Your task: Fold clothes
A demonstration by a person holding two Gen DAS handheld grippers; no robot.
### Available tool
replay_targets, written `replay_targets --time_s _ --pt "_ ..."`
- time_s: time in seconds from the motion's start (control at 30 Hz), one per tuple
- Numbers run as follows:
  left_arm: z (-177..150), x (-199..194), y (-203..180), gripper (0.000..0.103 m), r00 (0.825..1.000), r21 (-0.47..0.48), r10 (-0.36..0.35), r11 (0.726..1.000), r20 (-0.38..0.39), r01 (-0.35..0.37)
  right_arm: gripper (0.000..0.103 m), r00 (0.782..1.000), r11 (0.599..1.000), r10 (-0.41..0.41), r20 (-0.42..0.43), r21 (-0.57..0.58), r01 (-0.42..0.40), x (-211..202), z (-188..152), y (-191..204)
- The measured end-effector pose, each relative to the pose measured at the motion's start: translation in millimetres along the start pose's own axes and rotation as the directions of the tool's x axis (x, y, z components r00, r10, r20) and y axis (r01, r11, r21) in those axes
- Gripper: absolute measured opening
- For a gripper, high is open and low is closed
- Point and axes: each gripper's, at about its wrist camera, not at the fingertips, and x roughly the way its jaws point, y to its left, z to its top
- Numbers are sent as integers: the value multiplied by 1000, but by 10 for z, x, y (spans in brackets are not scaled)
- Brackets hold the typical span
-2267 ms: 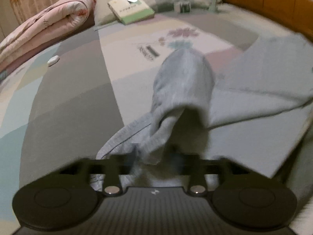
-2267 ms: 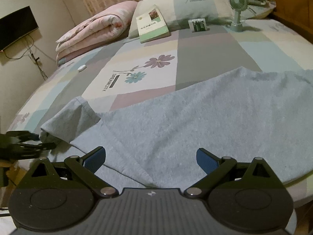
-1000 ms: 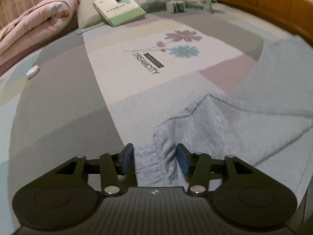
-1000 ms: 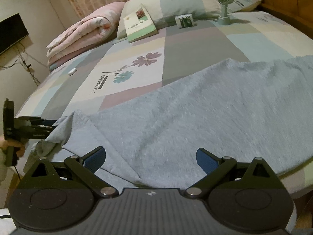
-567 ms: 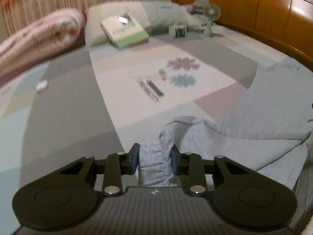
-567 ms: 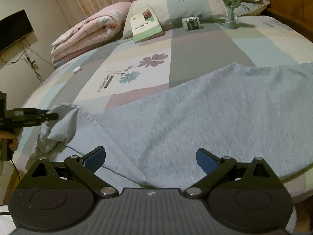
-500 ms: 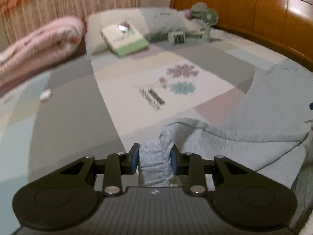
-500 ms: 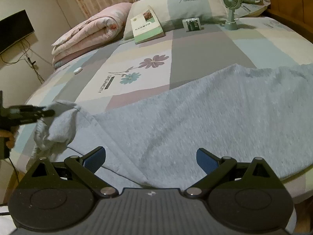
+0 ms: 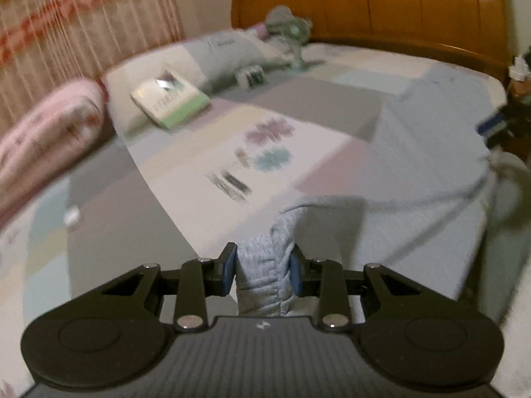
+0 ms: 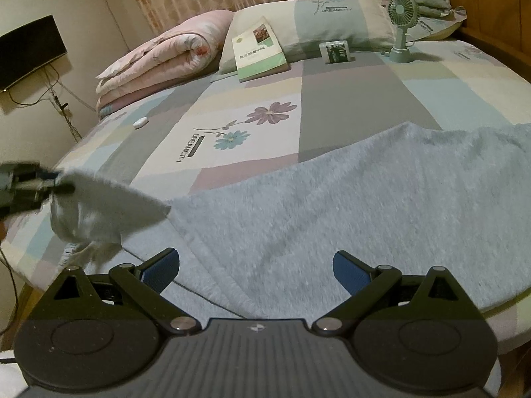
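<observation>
Left tool (image 9: 264, 273) has lifted the sleeve (image 10: 109, 205) higher.

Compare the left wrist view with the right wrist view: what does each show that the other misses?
Left wrist only: the left hand-held gripper clamped on a bunched sleeve, seen close up, and the wooden headboard.

Right wrist only: the open right hand-held gripper over the shirt's body, and the black screen on the wall.

Both: the grey shirt, book, fan and pink quilt.
</observation>
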Motion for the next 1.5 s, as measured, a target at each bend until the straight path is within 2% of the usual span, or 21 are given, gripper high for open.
replay_targets --time_s 0.13,0.3,0.4,0.5,0.63,0.8,0.87,0.97,1.03,1.13,1.23,1.37,1.43,1.47,1.5 --pt "-332 -46 -215 31 995 -20 -78 997 -68 77 101 1000 1000 6 -3 -9 -6 30 17 25" --pt "-609 -43 -359 35 981 -111 -168 981 -92 158 101 1000 1000 15 -4 -27 -15 40 27 92" --pt "-689 -20 -468 45 973 -116 -199 976 -118 186 101 1000 999 17 1 -39 -17 19 26 123" --pt "-701 -33 -567 46 972 -84 -197 979 -132 187 101 1000 999 15 10 -35 -14 -11 28 122" --pt "-714 -94 -530 55 971 -105 -200 977 -133 187 101 1000 999 16 17 -35 -16 -31 31 126" --pt "-829 -214 -439 59 967 -116 -194 977 -162 177 101 1000 999 20 17 -38 -19 -23 32 136" --pt "-889 -245 -394 63 968 -119 -172 981 -185 152 101 1000 999 23 16 -39 -22 -16 36 138" --pt "-980 -296 -300 63 967 -130 -124 987 -222 97 101 1000 999 28 15 -39 -27 -6 42 141" --pt "-1007 -341 -227 63 972 -151 -94 987 -215 63 101 999 999 31 15 -39 -30 1 46 142" --pt "-978 -364 -116 62 986 -234 -66 972 -155 29 101 999 999 32 13 -42 -31 5 44 153" --pt "-955 -290 -83 62 992 -308 -77 950 -101 43 101 999 999 29 16 -45 -29 -5 38 162" --pt "-1016 -77 -150 59 986 -356 -112 932 -124 61 101 999 999 26 23 -39 -25 -29 24 143" --pt "-1052 -9 -209 54 982 -368 -125 928 -141 65 101 999 999 25 24 -32 -24 -33 23 125" --pt "-1056 -5 -233 44 981 -368 -133 927 -139 73 101 999 999 24 23 -29 -23 -30 22 117" --pt "-1054 -11 -254 30 981 -365 -144 927 -133 87 101 1000 999 22 21 -26 -22 -22 23 115"
